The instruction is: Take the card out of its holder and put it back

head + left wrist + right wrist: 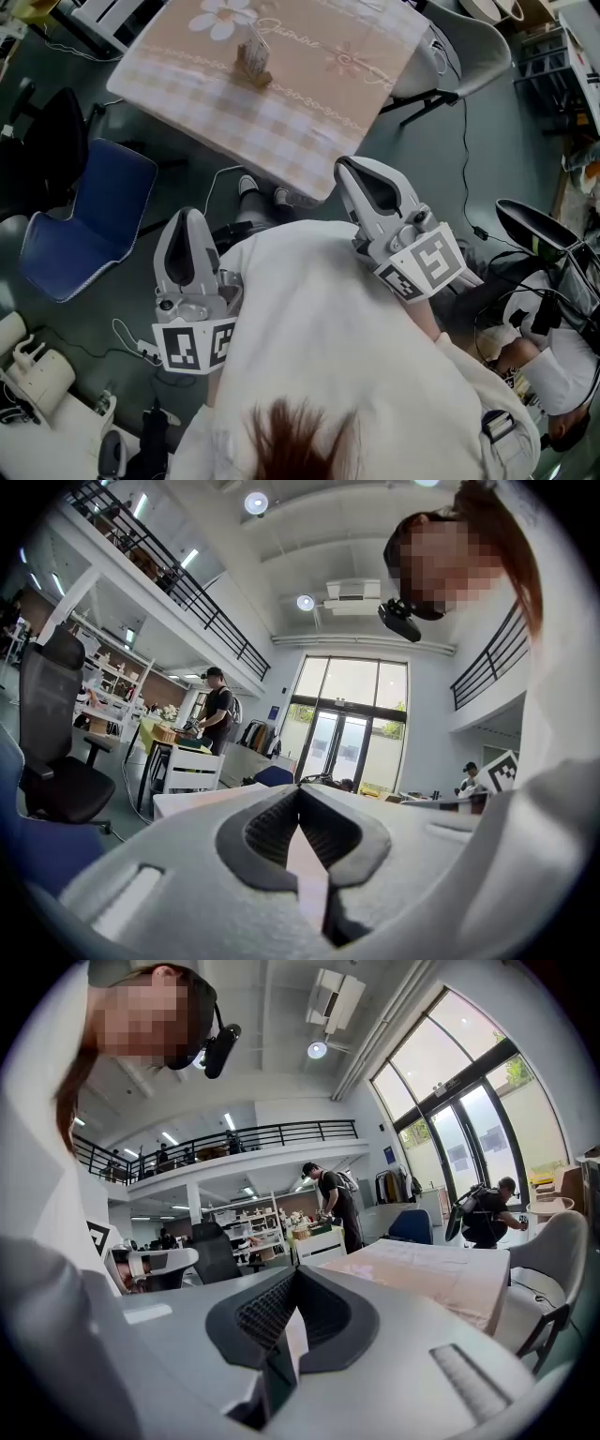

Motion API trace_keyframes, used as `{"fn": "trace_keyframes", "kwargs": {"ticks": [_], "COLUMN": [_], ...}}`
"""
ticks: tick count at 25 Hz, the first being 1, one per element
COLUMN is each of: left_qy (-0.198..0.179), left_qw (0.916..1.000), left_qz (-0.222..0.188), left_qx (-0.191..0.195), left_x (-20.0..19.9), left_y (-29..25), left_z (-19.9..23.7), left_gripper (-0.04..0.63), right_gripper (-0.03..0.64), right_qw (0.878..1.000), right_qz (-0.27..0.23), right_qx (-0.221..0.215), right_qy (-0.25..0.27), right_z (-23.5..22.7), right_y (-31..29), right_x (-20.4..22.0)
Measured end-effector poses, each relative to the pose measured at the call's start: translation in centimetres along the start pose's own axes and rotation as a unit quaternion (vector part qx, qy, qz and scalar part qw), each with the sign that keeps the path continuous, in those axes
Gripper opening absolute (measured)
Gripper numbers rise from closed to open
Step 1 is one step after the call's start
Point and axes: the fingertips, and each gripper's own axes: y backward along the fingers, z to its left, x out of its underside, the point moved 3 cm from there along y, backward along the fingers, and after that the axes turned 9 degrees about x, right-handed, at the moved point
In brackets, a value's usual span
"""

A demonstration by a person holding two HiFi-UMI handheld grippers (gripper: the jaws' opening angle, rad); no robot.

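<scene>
A white top (328, 356); pale grey left gripper (187, 216) and right gripper (347, 166) bear black-and-white marker cubes (195, 345).

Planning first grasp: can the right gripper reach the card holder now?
Probably not yet: the right gripper, shut, hangs by the near corner of the table; the card holder stands well in from it. Way looks clear.

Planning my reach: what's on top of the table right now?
A pink checked tablecloth covers it; the small card holder stands on the cloth with the card upright in it. Nothing else shows on the part in view. The tabletop itself is hidden under the cloth.
</scene>
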Motion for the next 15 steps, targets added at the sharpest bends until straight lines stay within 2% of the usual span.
{"fn": "trace_keyframes", "kwargs": {"ticks": [15], "left_qy": [-0.01], "left_qw": [0.9997], "left_qz": [0.002], "left_qx": [0.024], "left_x": [-0.3], "left_y": [-1.6], "left_z": [-0.5], "left_gripper": [0.0], "right_gripper": [-0.002], "right_qw": [1.0], "right_qz": [-0.013], "right_qx": [0.017], "right_qy": [0.002], "right_z": [-1.0], "right_y": [0.1], "right_x": [-0.6]}}
